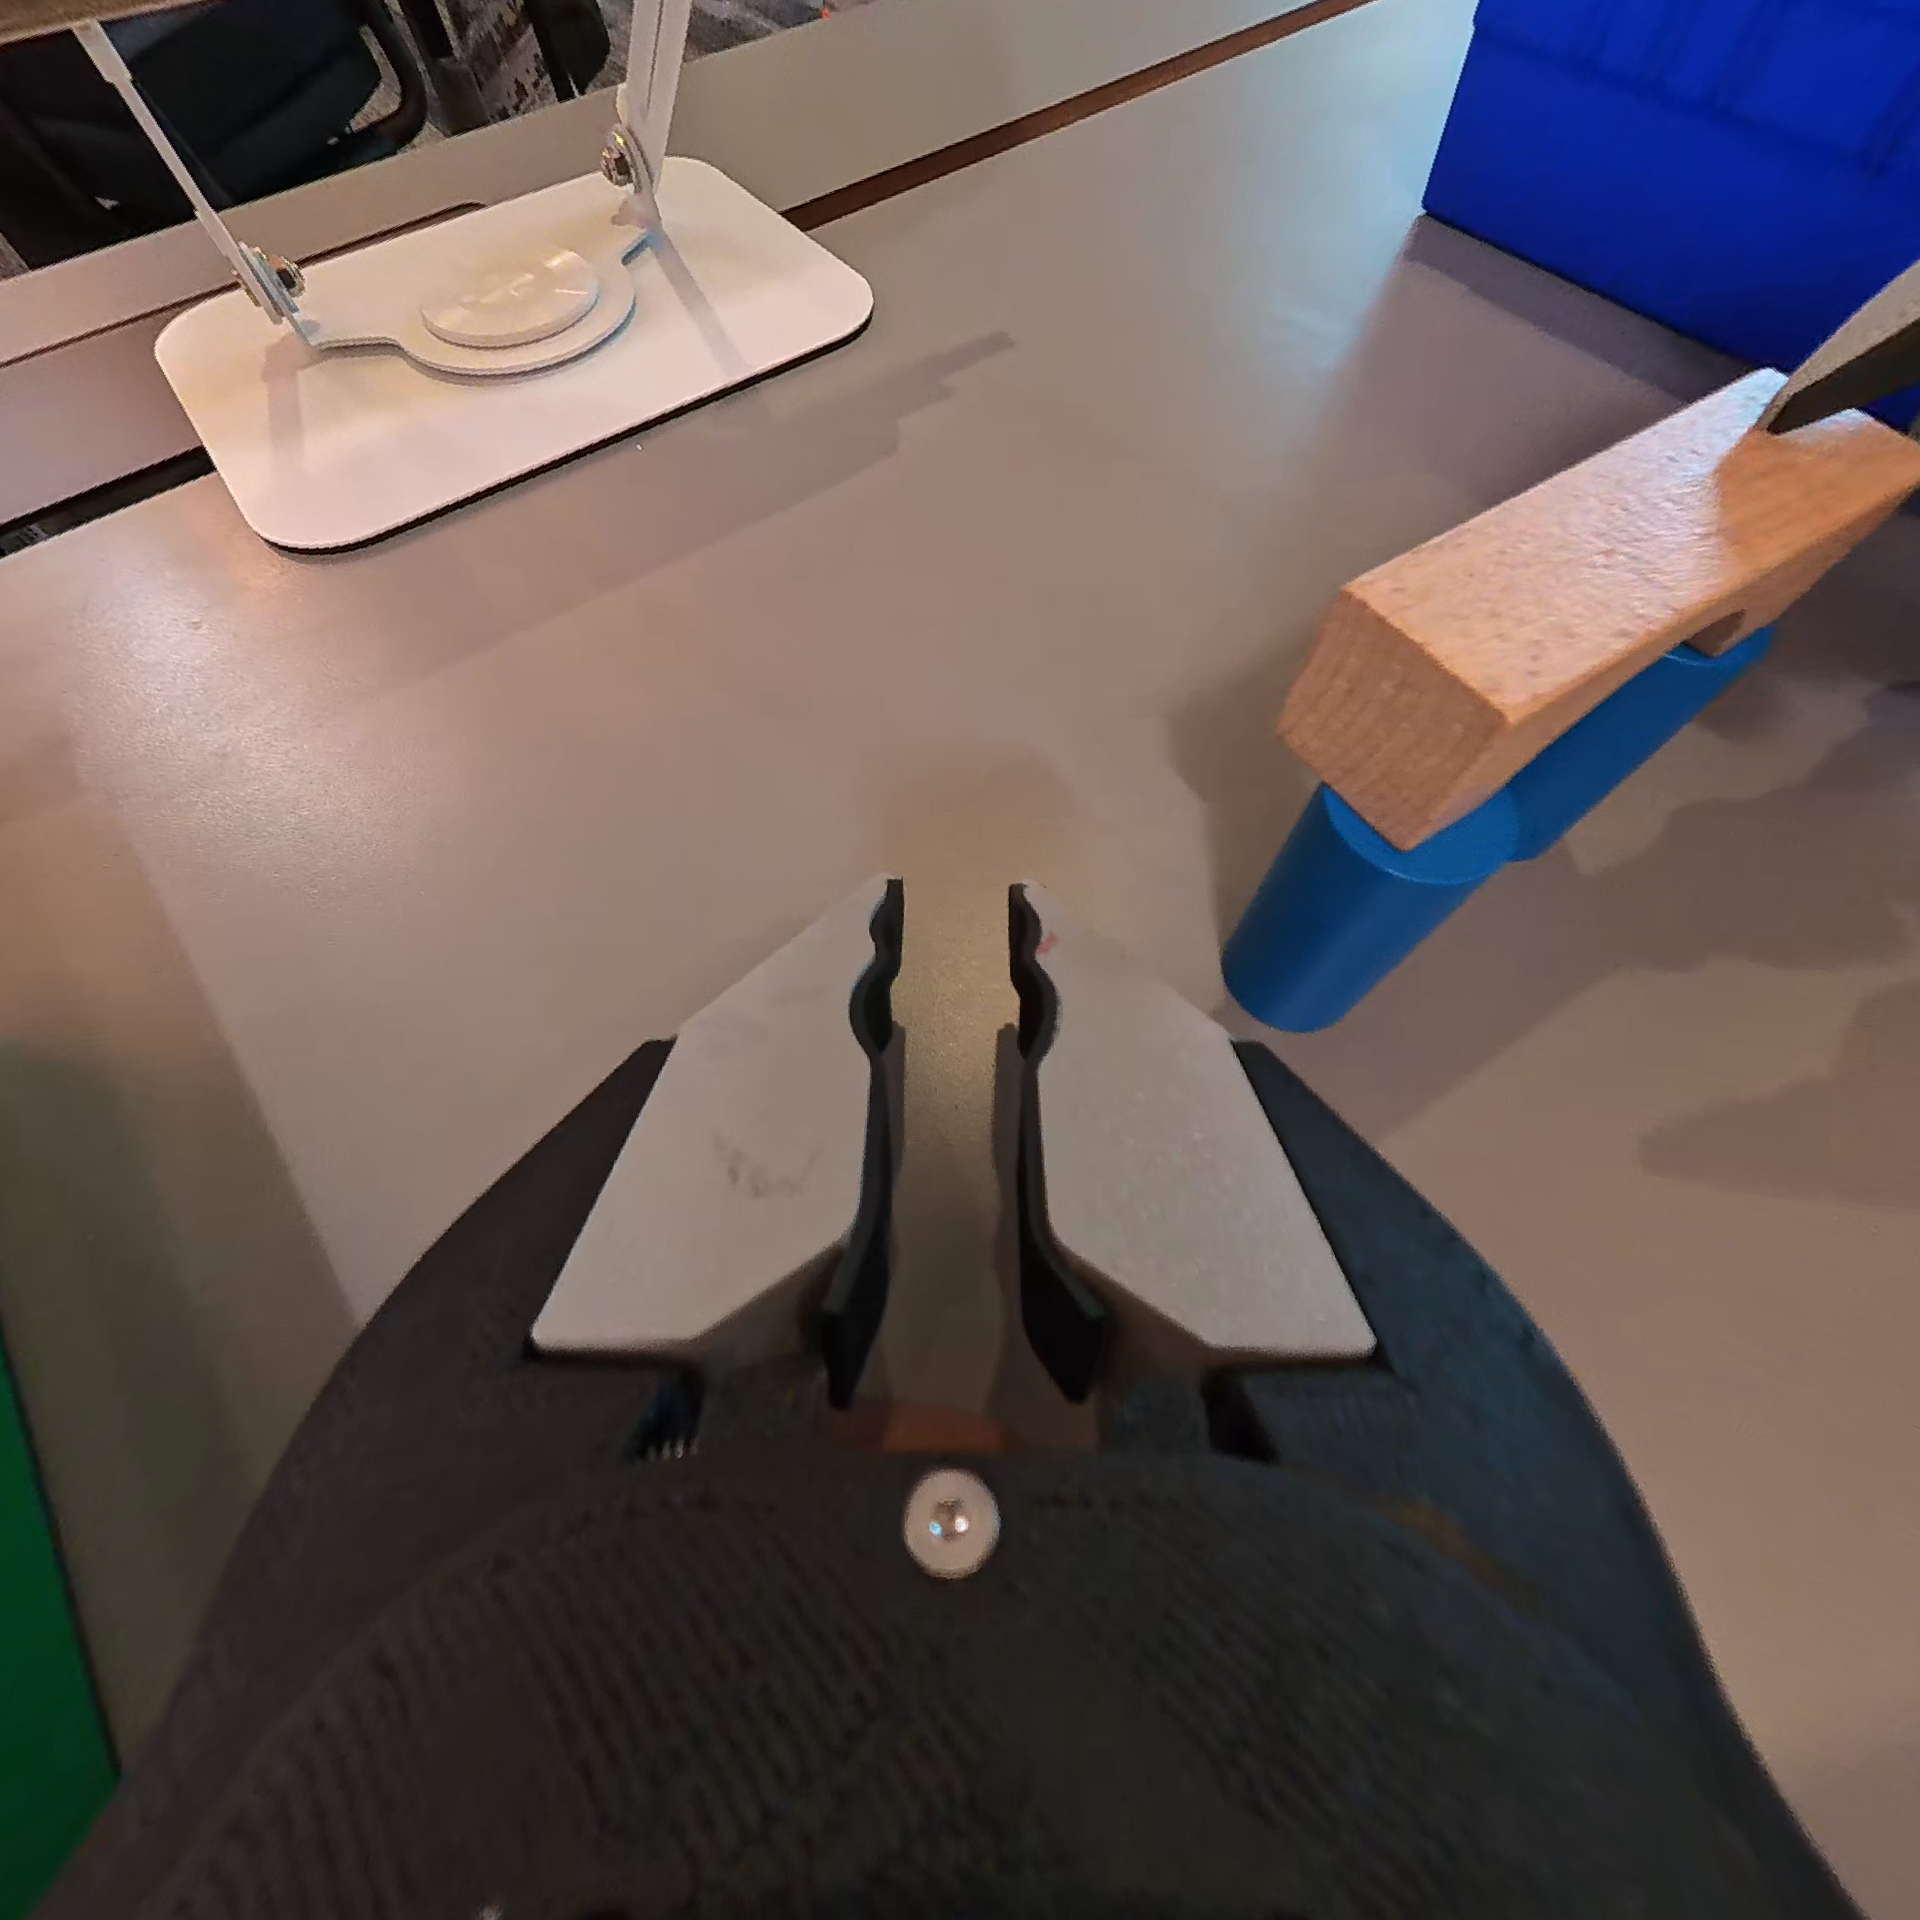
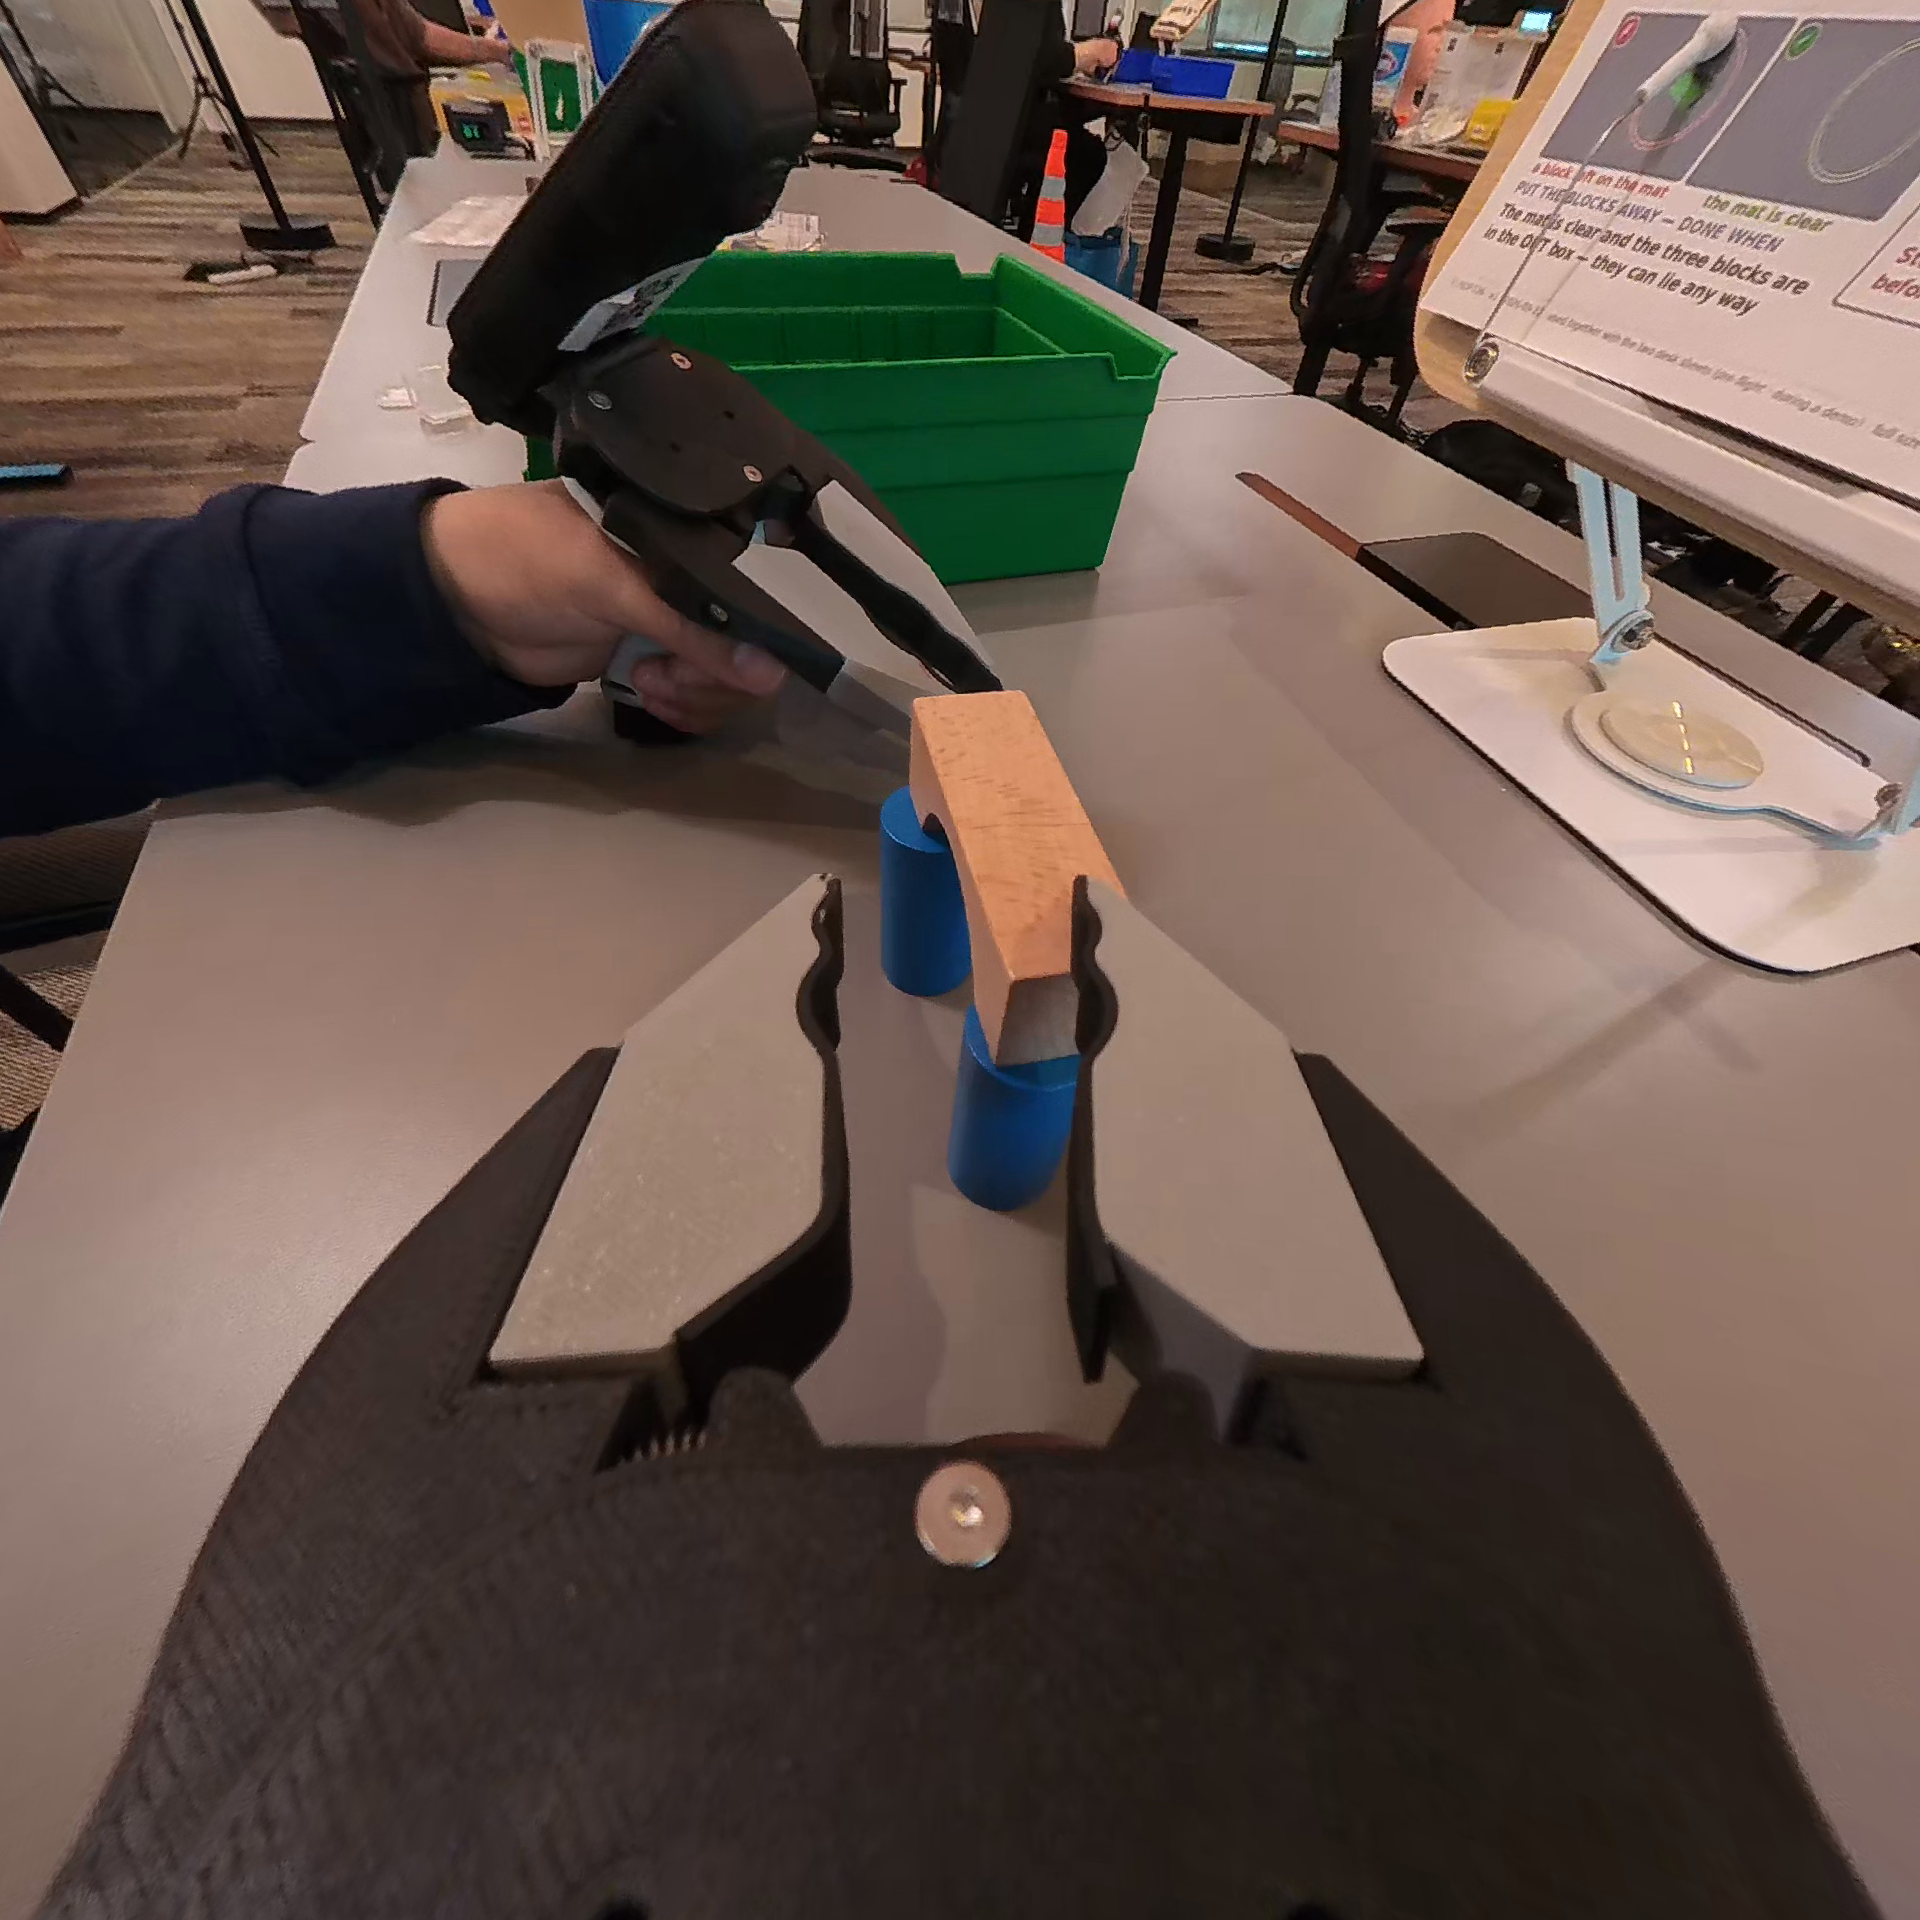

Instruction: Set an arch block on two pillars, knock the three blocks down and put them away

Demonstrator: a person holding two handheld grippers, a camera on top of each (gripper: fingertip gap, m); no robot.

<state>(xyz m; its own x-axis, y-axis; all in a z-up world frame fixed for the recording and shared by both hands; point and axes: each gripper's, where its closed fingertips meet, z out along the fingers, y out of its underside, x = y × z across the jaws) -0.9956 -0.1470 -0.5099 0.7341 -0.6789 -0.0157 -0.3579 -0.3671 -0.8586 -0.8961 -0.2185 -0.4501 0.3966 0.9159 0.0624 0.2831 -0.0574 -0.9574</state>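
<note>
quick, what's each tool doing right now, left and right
Left tool: jaws slightly apart, empty, over bare table.
Right tool: open, not gripping; the wooden arch lies against one finger.

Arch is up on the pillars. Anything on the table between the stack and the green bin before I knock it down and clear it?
Yes: the left claw sits between the arch block and the green bin; otherwise only bare table.

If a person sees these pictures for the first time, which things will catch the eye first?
First, the wooden arch block on two blue pillars in the middle of the grey table, between the open fingers of the right gripper. Then the green bin behind, beyond the left gripper.
</note>
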